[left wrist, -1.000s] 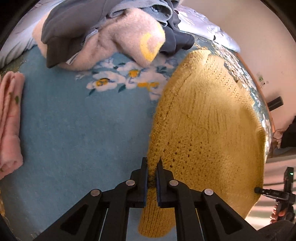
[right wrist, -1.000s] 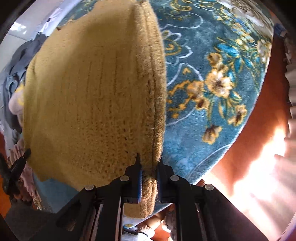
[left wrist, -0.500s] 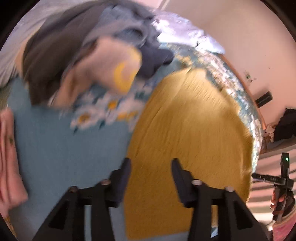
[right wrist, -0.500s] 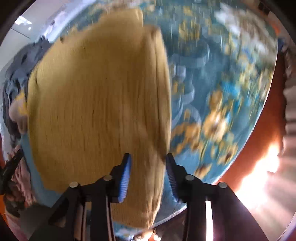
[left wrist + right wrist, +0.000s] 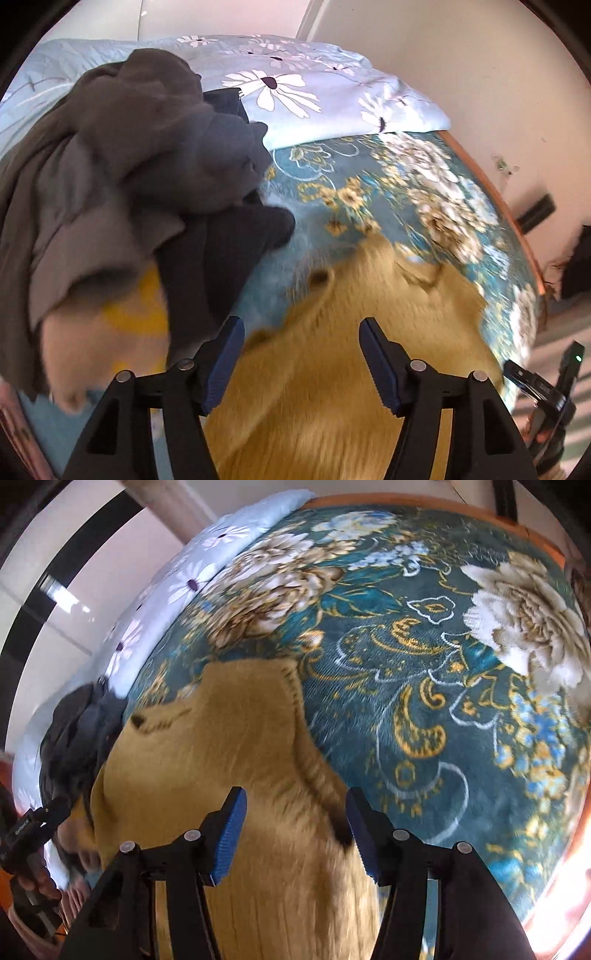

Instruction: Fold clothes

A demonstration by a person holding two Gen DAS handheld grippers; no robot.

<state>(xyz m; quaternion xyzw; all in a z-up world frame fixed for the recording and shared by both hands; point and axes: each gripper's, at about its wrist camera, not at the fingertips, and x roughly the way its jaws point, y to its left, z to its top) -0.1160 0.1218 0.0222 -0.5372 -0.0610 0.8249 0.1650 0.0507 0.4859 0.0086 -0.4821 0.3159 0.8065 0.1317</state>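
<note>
A mustard-yellow knitted sweater lies flat on the teal flowered blanket. It also shows in the right wrist view, its far edge folded. My left gripper is open and empty, above the sweater's left part. My right gripper is open and empty, above the sweater's right edge. The other gripper shows at the right edge of the left wrist view and at the left edge of the right wrist view.
A heap of grey and dark clothes with a pale pink garment under it lies left of the sweater. A light blue daisy-print quilt lies beyond. The bed's wooden edge borders the blanket.
Both grippers let go of the sweater and opened wide. Both have risen and tilted up toward the far end of the bed; the sweater stays on the blanket.
</note>
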